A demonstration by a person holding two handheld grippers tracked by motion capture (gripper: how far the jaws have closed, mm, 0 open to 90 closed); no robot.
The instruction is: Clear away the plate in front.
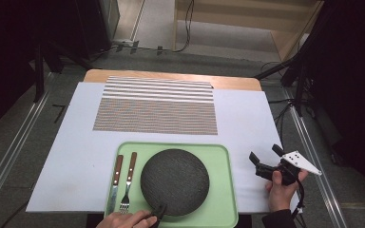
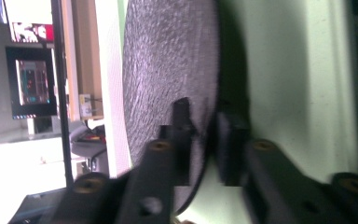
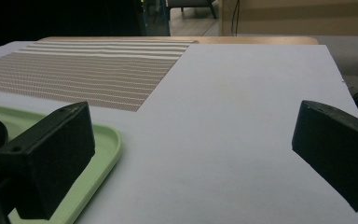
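Plate [image 1: 174,181], dark, round and rough, lies on the green tray [image 1: 221,156] in the lower middle of the high view. It looks stiff, heavy and breakable. Its thin near rim is the place to hold. The left gripper [image 2: 204,135] straddles that rim, jaws loose. Farther right, the right gripper [image 1: 266,159] hangs wide open. Knife [image 1: 115,183] and fork [image 1: 128,183] lie left of the plate.

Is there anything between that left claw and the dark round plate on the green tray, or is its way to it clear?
Nothing visible stands in the way. The left gripper is already at the plate, its jaws straddling the near rim on the green tray. The knife and fork lie off to the side.
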